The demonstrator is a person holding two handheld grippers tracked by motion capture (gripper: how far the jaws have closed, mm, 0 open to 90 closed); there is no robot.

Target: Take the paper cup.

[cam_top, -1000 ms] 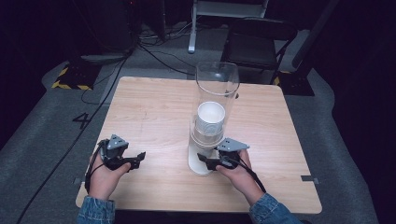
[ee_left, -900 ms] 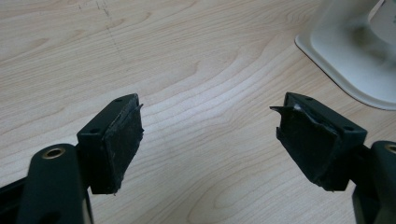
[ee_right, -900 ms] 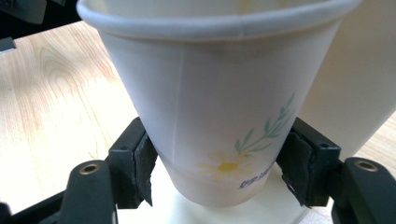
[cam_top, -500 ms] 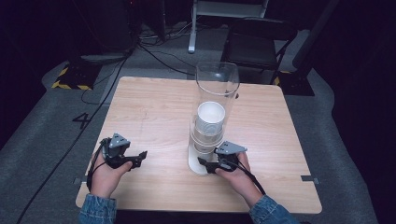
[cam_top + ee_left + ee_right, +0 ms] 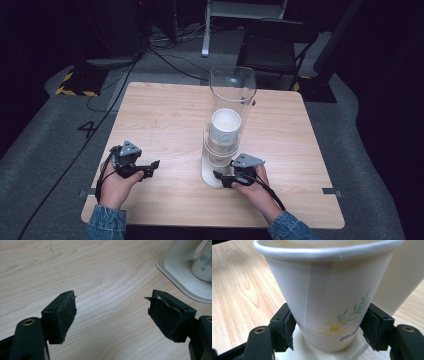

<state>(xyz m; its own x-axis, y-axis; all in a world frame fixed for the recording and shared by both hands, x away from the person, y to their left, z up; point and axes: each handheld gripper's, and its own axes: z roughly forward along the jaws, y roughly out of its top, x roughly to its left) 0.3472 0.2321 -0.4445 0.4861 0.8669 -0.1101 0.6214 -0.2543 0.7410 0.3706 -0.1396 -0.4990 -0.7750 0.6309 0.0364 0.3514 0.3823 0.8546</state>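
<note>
A tall clear tube (image 5: 231,107) stood on a white base (image 5: 212,176) near the middle of the wooden table (image 5: 165,120), and everything else lay around that dispenser. A stack of white cups (image 5: 225,131) sat inside the tube, the topmost one open to the camera above. At the foot of the tube, on the side nearest the person, the bottom paper cup (image 5: 329,297), printed with a daisy and a green sprig, hung over the base with the right gripper (image 5: 226,179) clamped on its lower part; in the right gripper view the two black pads pressed the cup's sides, one each way. The tube's white upright rose just behind the cup and blocked the way beyond it. The left gripper (image 5: 150,167) rested well to the left of the dispenser, low over bare wood, its jaws spread wide with nothing between them; in its own view the corner of the base and a flowered cup (image 5: 203,263) showed off to one side. Beyond the dispenser, past the table's far edge, stood a dark folding chair (image 5: 275,42), and what looked like cables (image 5: 170,47) trailed over the grey floor, though that part was dim.
</note>
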